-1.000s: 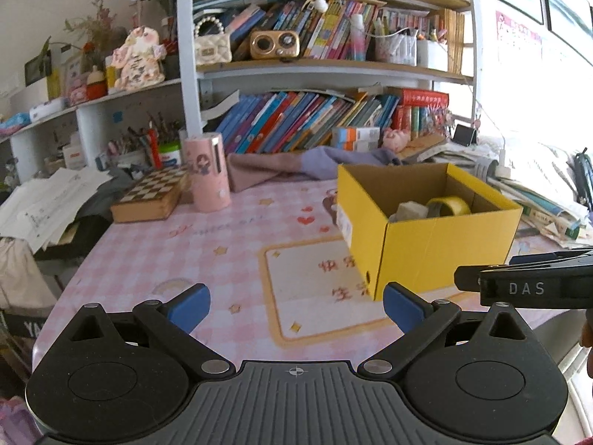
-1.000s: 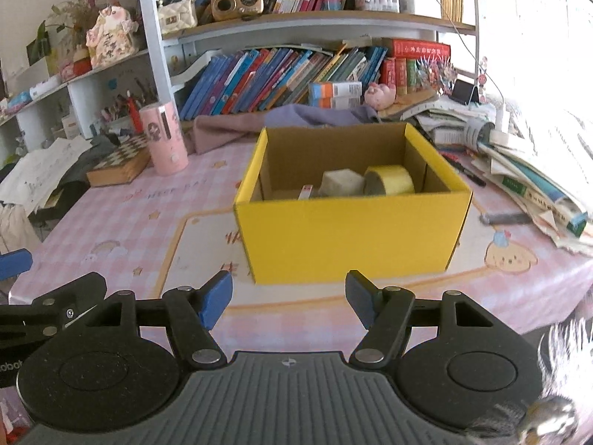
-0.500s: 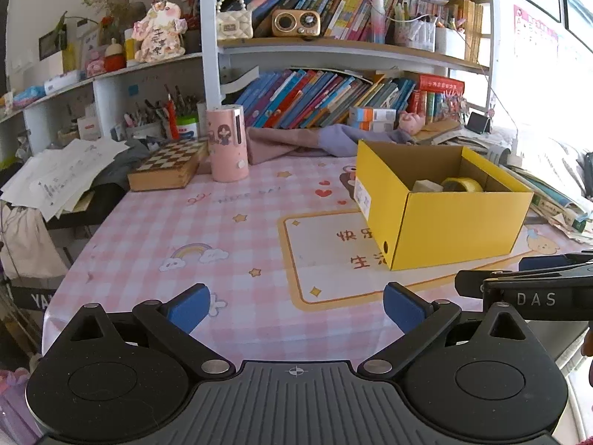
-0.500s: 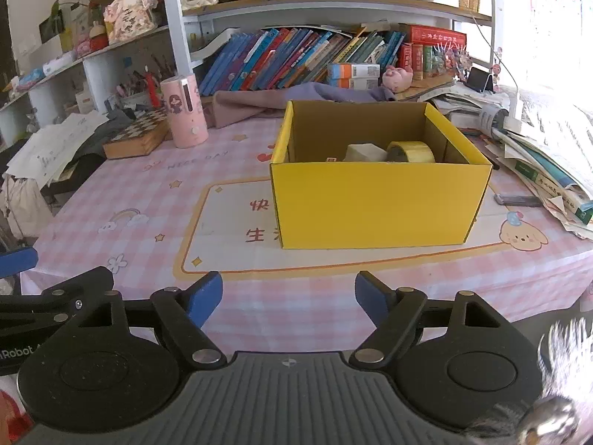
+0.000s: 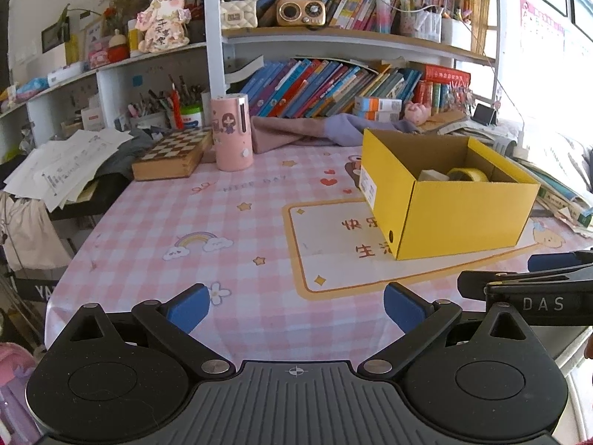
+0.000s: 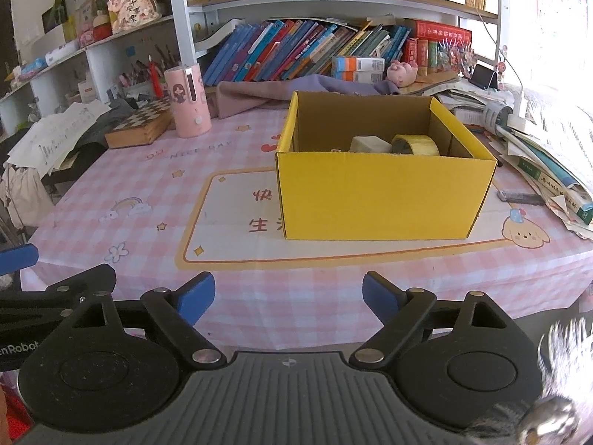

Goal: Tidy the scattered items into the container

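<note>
Both grippers, left (image 5: 294, 306) & right (image 6: 288, 296), hang spread & empty off the tabletop's near edge. Yellow cardboard box (image 6: 381, 196) sits right of centre w/ tape roll (image 6: 415, 145) & 1 pale block (image 6: 370, 144) inside. Looks like wrap-up; next, check for strays, e.g. the dark bar (image 6: 520, 196) by the right edge.

I see a matt cardboard box (image 6: 381, 196), yellow outside and raw brown inside, on a smooth printed cloth over the bench (image 6: 222, 193). My right claw (image 6: 288, 294) looks like matt black plastic with blue pads (image 6: 194, 294) and shiny metal rivets.
</note>
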The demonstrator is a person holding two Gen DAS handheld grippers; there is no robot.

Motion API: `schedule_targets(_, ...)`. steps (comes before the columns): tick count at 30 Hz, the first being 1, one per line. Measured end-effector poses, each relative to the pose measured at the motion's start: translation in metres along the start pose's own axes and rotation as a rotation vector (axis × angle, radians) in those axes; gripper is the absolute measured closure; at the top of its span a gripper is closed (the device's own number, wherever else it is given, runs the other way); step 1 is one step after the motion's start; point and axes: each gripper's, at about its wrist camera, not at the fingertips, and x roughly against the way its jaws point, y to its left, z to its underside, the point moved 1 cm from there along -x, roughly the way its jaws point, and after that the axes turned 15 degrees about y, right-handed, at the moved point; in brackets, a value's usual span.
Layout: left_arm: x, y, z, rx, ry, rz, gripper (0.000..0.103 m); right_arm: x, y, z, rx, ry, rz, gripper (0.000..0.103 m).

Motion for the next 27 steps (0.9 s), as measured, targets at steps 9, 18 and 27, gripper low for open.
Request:
schedule_targets(9, -0.0023, -0.0015, 0.0019, -0.002, 0.022, 0.000, 0.000, -0.0020, -0.0020, 0.0025, -0.002, 0.018, 0.007, 0.011)
schedule_targets(18, -0.0023, -0.0027, 0.0024, -0.001, 0.028, 0.004, 0.000, -0.0026, -0.0035, 0.0046, -0.006, 0.030, 0.009, 0.011)
schedule_targets(27, -0.0020, -0.0048, 0.0029, -0.002, 0.031, 0.016, 0.000, -0.0021, -0.0034, 0.0047, -0.008, 0.030, 0.011, 0.010)
